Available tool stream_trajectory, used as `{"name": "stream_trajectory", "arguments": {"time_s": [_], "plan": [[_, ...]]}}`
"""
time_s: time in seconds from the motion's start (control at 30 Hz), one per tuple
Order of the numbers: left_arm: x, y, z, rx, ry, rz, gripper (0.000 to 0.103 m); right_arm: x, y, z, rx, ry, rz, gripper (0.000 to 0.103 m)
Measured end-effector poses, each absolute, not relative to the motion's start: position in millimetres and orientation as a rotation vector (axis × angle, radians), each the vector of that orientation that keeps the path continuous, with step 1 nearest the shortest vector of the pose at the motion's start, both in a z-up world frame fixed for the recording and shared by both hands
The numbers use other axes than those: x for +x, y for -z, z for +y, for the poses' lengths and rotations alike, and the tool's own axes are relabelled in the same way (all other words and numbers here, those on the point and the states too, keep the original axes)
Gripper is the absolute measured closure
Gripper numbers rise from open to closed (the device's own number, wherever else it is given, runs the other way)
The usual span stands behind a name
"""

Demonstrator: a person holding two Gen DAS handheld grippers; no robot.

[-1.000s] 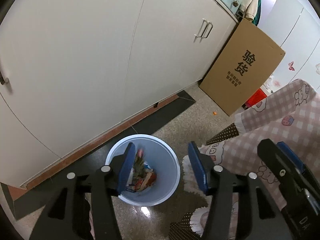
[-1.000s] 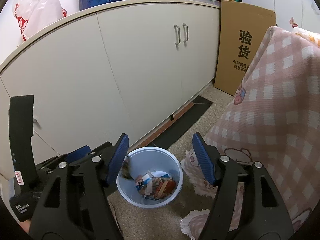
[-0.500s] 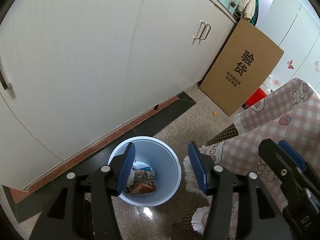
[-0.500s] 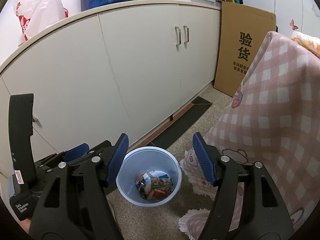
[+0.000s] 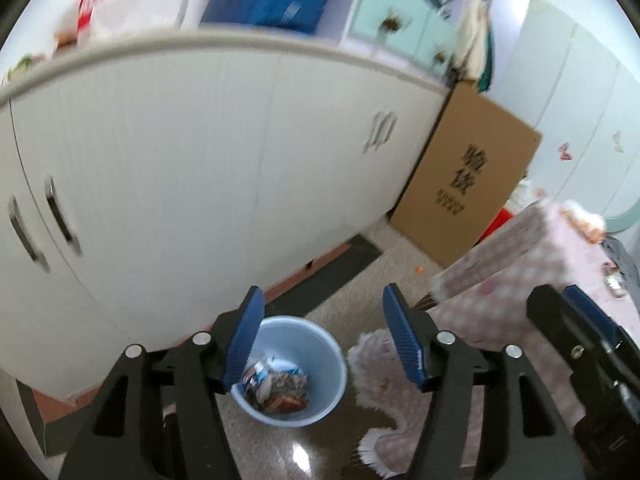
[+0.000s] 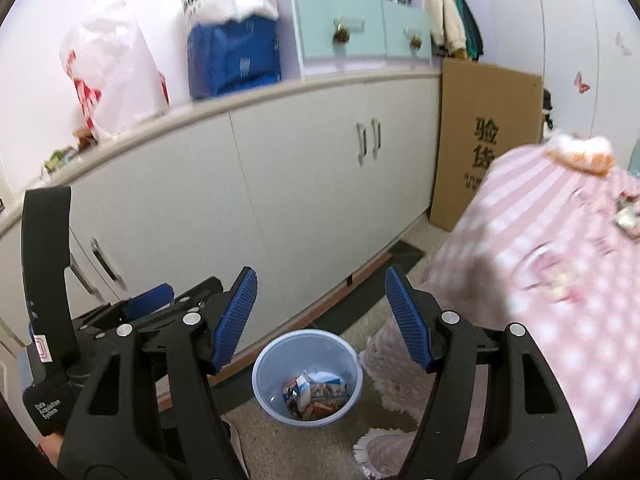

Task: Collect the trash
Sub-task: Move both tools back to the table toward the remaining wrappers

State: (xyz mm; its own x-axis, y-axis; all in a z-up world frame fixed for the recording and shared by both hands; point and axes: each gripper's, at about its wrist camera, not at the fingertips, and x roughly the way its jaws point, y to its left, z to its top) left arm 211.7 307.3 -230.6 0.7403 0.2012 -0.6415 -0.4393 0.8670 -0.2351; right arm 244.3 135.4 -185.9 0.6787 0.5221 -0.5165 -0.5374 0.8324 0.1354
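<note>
A pale blue bin (image 5: 324, 364) (image 6: 266, 364) stands on the floor beside the white cabinets, with crumpled wrappers (image 5: 278, 386) (image 6: 316, 392) lying in its bottom. My left gripper (image 5: 322, 338) hangs above the bin, its jaws opening, nothing between its blue pads. My right gripper (image 6: 322, 316) also hovers above the bin, open and empty. The left tool's body (image 6: 48, 280) shows at the left of the right wrist view. The right tool's body (image 5: 580, 356) shows at the right of the left wrist view.
White cabinets (image 6: 304, 184) run along the back, with bags (image 6: 112, 80) on their top. A cardboard sheet (image 5: 468, 184) leans at their end. A table with a pink checked cloth (image 6: 560, 272) stands right of the bin; its fringe reaches the floor.
Both grippers have risen, so the bin looks smaller and the cabinet top with its bags has come into view. The left jaws stand a little wider.
</note>
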Motion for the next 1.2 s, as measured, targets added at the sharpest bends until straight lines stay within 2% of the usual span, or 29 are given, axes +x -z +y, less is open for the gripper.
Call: {"name": "stream_trajectory", "arguments": {"time_s": [0.17,0.4,0.77,1.0,1.07,1.13,1.17,1.2], "plan": [[211,181,257,-0.327,-0.301,0.584,0.037,228,142,83,0.016,-0.564,0.492,0.035],[235,137,165,-0.221,-0.158,0.586,0.037,234,111,-9,0.117,-0.494,0.476,0.033],[308,139,60,-0.134,0.006,0.746,0.037,320,145,-152,0.405,-0.367,0.694,0.033],[341,145,25,-0.098,0.035,0.779,0.037,375,173,-163,0.453,-0.366,0.809,0.034],[348,147,21,-0.1,0.041,0.787,0.037,383,180,-160,0.445,-0.372,0.839,0.046],[356,150,17,-0.101,0.046,0.8,0.037,393,191,-162,0.472,-0.409,0.883,0.086],[361,152,14,-0.099,0.05,0.806,0.037,395,195,-165,0.48,-0.419,0.893,0.088],[366,153,11,-0.102,0.057,0.809,0.037,395,195,-167,0.475,-0.413,0.888,0.096]]}}
